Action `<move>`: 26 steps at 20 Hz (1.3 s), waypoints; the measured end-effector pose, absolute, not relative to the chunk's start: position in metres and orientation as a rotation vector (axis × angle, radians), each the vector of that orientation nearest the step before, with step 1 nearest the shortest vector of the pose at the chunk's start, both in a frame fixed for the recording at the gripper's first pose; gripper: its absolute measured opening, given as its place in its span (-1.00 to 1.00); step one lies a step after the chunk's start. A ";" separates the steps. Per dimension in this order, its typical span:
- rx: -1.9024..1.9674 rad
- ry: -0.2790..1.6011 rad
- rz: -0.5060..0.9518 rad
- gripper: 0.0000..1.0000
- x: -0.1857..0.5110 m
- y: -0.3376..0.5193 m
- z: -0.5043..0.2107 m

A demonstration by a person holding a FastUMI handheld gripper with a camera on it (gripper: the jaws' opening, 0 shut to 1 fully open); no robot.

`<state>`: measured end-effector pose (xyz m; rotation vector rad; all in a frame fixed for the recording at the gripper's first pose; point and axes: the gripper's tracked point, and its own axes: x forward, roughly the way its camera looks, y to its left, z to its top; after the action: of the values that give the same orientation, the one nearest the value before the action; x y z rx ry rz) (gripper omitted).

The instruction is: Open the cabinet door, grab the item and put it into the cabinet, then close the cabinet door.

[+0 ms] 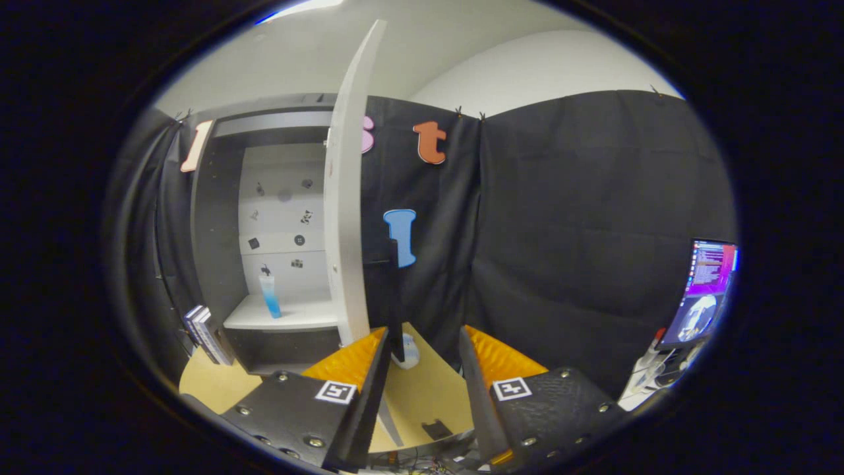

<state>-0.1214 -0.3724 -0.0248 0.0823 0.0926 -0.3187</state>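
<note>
A lab-style recording booth: black cloth [580, 218] hangs as walls below a plain white ceiling, a cabinet [264, 231] with small marker stickers on its back panel stands on a wooden table [422, 396], and a lit monitor [702, 290] sits beside cables and gear.

The cabinet [264, 231] stands at the far left of the table [422, 396], its door [346, 218] swung open edge-on, just beyond the left of the spread, empty fingers [422, 349]. A bottle [270, 297] stands on the shelf [290, 316] inside. Books [206, 333] lean left of the cabinet. A monitor [702, 290] sits far right.
</note>
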 end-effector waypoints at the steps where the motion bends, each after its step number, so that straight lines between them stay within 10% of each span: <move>1: 0.085 0.096 -0.299 0.23 -0.114 -0.372 -0.027; 26: 0.178 0.103 0.290 0.23 -0.062 -0.200 -0.047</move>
<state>-0.0624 -0.1998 -0.0467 0.1782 0.1026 0.2899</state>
